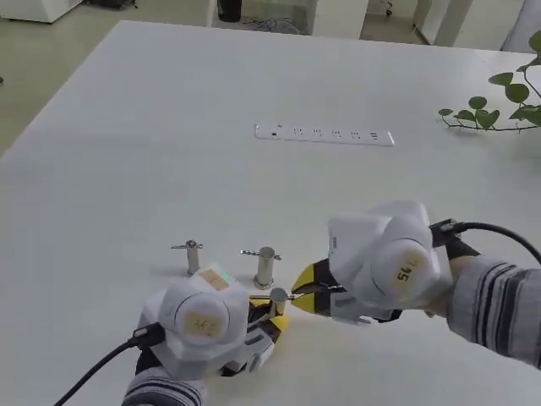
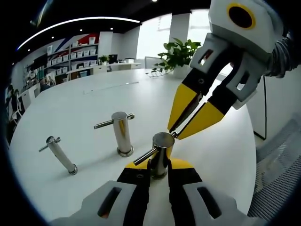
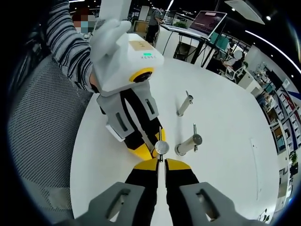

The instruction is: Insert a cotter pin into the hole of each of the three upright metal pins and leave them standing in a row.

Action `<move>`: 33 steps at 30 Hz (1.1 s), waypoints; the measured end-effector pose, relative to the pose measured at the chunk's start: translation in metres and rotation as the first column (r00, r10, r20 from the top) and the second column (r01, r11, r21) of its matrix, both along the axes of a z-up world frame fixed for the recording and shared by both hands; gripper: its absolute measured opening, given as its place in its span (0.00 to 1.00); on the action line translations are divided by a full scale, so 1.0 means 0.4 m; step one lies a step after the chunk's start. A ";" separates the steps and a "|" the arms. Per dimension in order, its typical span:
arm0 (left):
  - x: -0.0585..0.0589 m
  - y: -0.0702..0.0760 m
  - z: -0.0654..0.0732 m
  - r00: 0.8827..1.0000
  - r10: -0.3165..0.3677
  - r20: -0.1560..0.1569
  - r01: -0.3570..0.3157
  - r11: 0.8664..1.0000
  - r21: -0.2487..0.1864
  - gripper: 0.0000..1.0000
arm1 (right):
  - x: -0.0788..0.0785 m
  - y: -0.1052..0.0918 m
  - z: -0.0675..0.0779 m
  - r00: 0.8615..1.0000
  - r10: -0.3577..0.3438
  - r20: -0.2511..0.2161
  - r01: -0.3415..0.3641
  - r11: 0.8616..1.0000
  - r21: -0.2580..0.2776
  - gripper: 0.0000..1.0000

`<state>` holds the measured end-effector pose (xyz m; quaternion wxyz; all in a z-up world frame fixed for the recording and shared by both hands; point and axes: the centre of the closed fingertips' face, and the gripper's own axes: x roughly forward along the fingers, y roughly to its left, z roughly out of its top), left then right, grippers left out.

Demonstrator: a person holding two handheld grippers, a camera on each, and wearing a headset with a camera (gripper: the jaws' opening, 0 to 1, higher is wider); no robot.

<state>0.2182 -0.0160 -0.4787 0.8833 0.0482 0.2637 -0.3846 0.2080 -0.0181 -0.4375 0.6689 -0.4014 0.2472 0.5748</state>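
The left gripper has its jaws closed round the lower shaft of the near pin. I judge it is bracing the pin on the table so that it cannot tip or turn while its hole is worked. The right gripper comes in sideways at hole height. Its yellow tips are pinched shut on one end of the cotter, and the other end pokes out past the pin's opposite side, so the cotter looks to be through, or nearly so. The mid pin and left pin stand free, side by side, a little in from the table's near edge, each with a cotter across its top. The near pin stands just beside the mid pin and slightly nearer that edge, so it probably needs shifting to join the row. Room is tight on the mid pin's side, and a careless release could knock it. Bare table lies behind the right gripper toward the right edge, enough to back straight out. The power strip at the table's middle and the plant by the far right corner are well apart from the work.
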 end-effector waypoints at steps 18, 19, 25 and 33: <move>-0.002 0.003 -0.002 1.000 0.004 -0.006 -0.004 1.000 0.014 0.11 | -0.005 0.007 -0.002 0.999 -0.027 -0.021 0.028 1.000 0.003 0.00; -0.001 0.005 -0.001 1.000 0.005 -0.002 -0.005 1.000 0.020 0.12 | -0.004 0.007 -0.002 0.999 -0.032 -0.022 0.032 0.999 0.005 0.00; -0.001 0.034 0.005 1.000 0.016 -0.008 -0.015 0.999 0.037 0.23 | 0.000 0.021 0.004 0.998 -0.054 -0.043 0.056 0.998 0.040 0.09; -0.021 0.052 0.041 1.000 -0.003 0.006 0.003 1.000 0.016 0.36 | 0.002 0.055 -0.012 0.984 -0.110 -0.138 0.124 0.988 0.096 0.12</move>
